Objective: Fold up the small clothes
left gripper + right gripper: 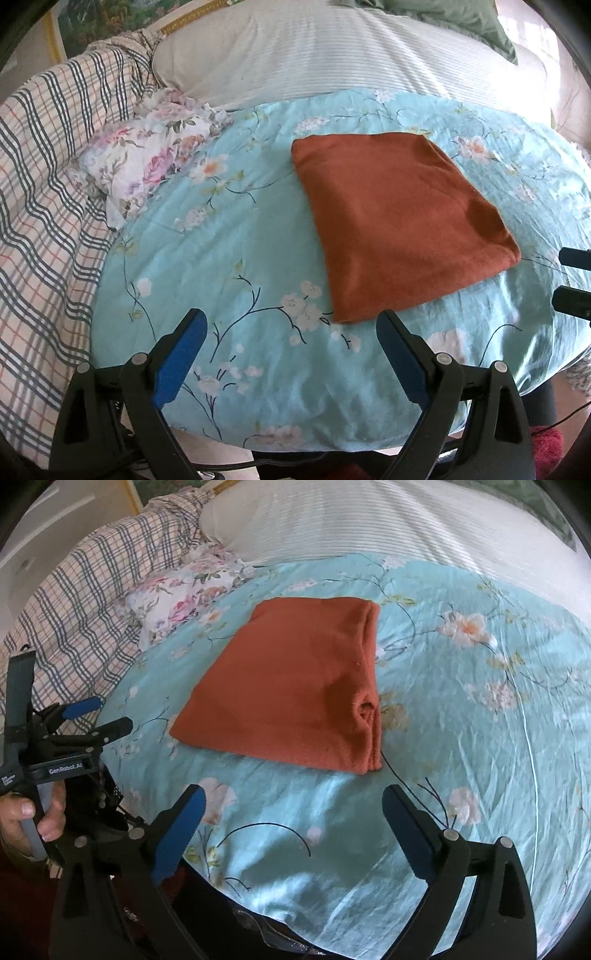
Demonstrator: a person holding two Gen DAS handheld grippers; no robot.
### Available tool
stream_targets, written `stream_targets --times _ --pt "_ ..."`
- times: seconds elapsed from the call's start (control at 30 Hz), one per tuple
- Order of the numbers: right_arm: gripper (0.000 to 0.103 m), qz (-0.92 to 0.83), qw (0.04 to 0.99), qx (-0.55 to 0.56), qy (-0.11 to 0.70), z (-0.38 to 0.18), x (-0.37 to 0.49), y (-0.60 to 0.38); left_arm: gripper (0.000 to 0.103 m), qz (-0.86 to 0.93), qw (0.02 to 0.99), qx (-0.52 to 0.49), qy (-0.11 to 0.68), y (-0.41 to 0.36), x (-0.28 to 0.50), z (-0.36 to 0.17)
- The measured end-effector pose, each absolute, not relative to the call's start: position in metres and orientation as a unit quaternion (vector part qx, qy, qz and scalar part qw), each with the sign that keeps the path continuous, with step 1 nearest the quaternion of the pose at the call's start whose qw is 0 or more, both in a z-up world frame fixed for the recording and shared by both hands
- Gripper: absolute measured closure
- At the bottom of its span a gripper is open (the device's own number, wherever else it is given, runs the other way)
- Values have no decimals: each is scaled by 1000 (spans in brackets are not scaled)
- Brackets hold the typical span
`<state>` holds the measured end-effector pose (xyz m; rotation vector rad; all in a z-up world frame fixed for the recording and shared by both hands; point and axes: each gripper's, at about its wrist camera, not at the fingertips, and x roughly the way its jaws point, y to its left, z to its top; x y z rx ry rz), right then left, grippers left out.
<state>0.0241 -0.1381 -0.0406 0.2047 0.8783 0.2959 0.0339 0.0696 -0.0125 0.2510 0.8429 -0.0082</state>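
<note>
A rust-orange cloth [399, 221] [291, 686] lies folded into a flat rectangle on a pale blue flowered sheet [229, 258] [461, 738]; its layered fold edges face right in the right wrist view. My left gripper [291, 319] is open just short of the cloth's near corner, holding nothing. My right gripper [294, 794] is open and bare too, a little in front of the cloth's near edge. In the right wrist view the left gripper [110, 713] shows at the left, with a hand [22, 812] on its handle. The right gripper's fingertips [569, 299] show at the left wrist view's right edge.
A crumpled white cloth with pink flowers [147, 162] [184, 598] lies at the sheet's far left. Beside it a plaid blanket [44, 184] [85, 602] covers the left side. A white ribbed pillow [314, 55] [351, 520] lies behind. The sheet's near edge drops off below the grippers.
</note>
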Motion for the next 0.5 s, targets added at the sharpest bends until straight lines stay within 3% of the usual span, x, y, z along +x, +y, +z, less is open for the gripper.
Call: stream_targets --times 0.5 --pt "6 156 888 54 429 -34 30 -120 9 -18 901 127 414 58 28 -15"
